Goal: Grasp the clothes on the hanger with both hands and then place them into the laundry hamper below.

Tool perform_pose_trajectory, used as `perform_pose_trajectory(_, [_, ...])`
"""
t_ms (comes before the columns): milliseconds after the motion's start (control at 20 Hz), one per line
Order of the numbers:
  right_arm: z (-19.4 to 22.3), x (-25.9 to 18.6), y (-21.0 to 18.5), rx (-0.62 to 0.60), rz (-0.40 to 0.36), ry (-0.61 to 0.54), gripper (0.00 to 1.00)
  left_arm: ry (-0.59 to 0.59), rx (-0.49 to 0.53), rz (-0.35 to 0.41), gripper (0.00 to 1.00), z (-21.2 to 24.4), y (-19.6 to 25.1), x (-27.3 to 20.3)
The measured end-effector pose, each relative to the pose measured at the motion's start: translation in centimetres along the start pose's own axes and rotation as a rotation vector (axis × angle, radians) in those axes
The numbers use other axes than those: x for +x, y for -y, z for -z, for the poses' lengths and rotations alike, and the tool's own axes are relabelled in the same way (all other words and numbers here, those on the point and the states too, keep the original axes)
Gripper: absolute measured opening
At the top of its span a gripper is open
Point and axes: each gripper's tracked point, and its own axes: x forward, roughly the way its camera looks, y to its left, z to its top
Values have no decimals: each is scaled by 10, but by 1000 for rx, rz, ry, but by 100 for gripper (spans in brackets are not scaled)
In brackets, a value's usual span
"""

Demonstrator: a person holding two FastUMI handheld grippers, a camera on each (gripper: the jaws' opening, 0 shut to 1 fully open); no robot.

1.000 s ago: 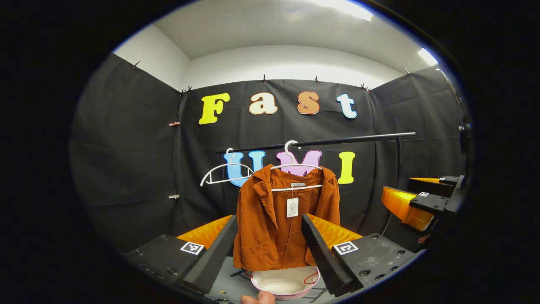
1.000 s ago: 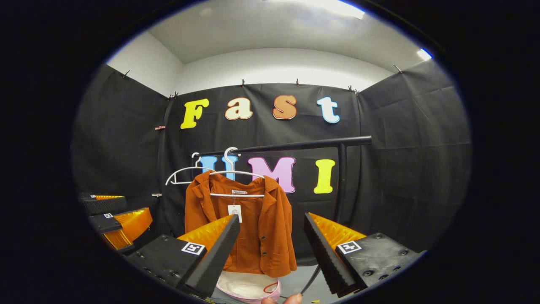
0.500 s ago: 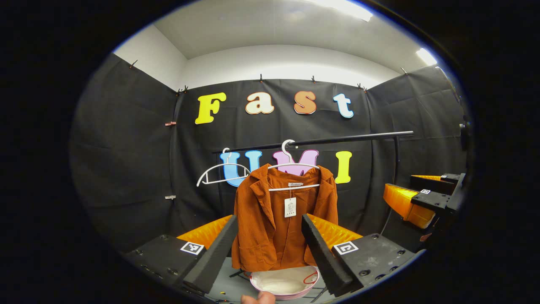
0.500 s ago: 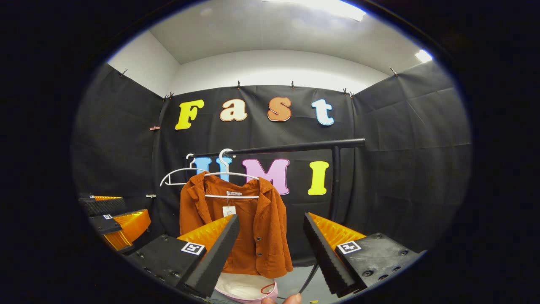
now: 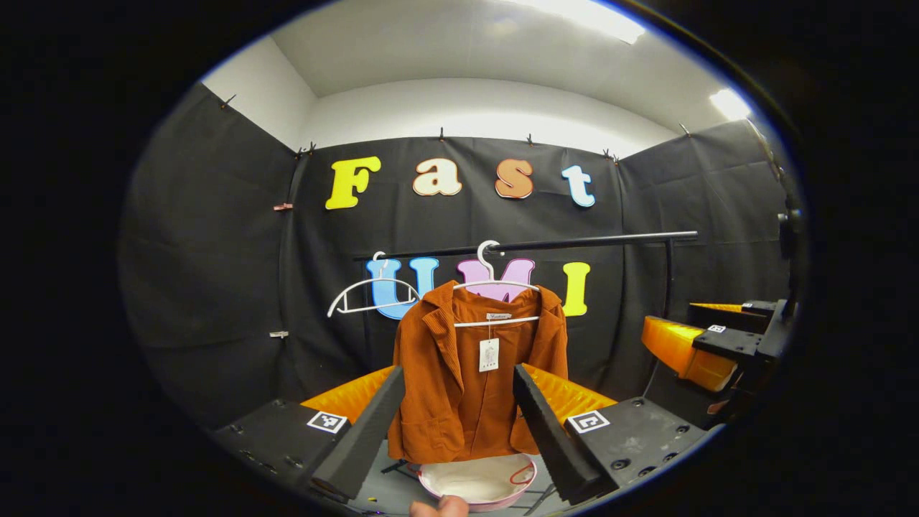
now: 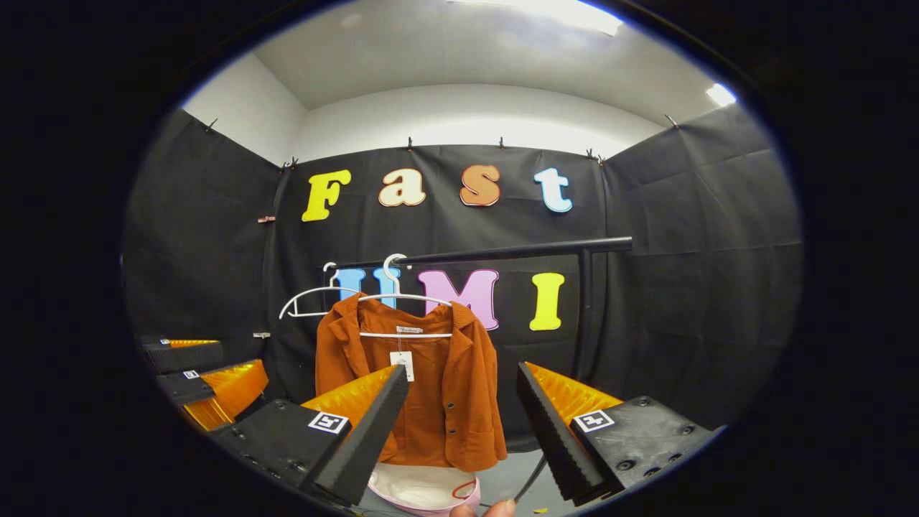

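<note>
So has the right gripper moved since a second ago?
Yes, slightly: in the right gripper view the rail sits lower than a second ago, so the right gripper tilted up.

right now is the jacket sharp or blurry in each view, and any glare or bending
Left gripper view: orange jacket sharp and evenly lit, ceiling light blown out, black rail bowed by the fisheye. Right gripper view: jacket equally crisp, glare at the ceiling light, rail curved too.
</note>
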Motion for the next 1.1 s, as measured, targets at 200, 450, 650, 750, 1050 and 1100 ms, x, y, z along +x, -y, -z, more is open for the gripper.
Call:
perform_pose_trajectory(200, [6,24,-8,3,-2,13,98,16,4,56,94,5,-1,29])
perform_pose_trajectory(450, [29,85,-8,59,-24,14,98,23,0,10,95,19,-11,101])
perform_pose_trajectory(650, [54,154,-1,63,-53,10,98,33,20,-90,96,35,-27,173])
perform_pose_trajectory(750, [71,187,-2,79,-79,-9,97,27,39,-122,96,49,-30,206])
perform_pose_trajectory(1050, [104,264,4,90,-95,-21,98,0,51,-188,96,75,-38,277])
perform_pose_trajectory(1100, [108,275,6,93,-92,-23,98,-4,53,-205,96,78,-42,286])
